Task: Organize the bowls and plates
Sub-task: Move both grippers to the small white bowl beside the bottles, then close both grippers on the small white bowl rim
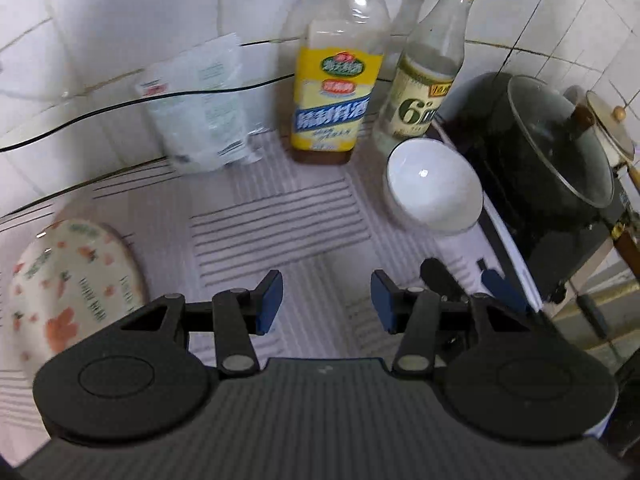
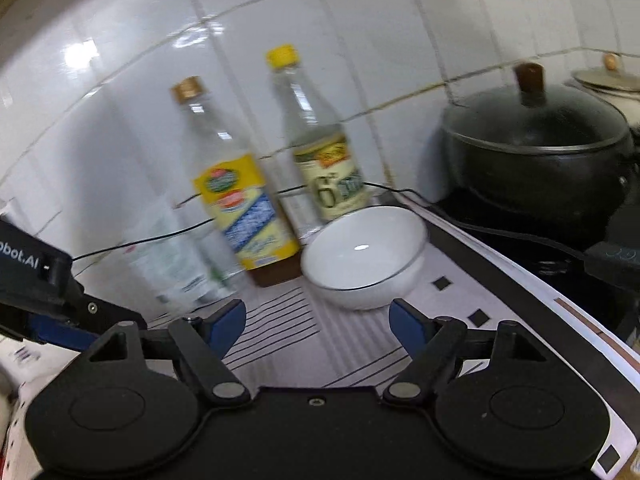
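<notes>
white bowl: I've got the white bowl (image 2: pixel 363 257) sitting upright on the table (image 2: pixel 280 344), right in front of the two bottles (image 2: pixel 244 200), black pot (image 2: pixel 536 160) off to its right

patterned plate: flowery patterned plate (image 1: pixel 76 280) is well left of the bowl

right tool: right tool (image 2: pixel 318 324) released, nothing in it, just short of the bowl

left tool: left tool (image 1: pixel 326 300) also empty, jaws apart, over bare table left of the bowl

risk: bottles are basically touching the bowl's back, so a sloppy grab probably knocks one over
</notes>
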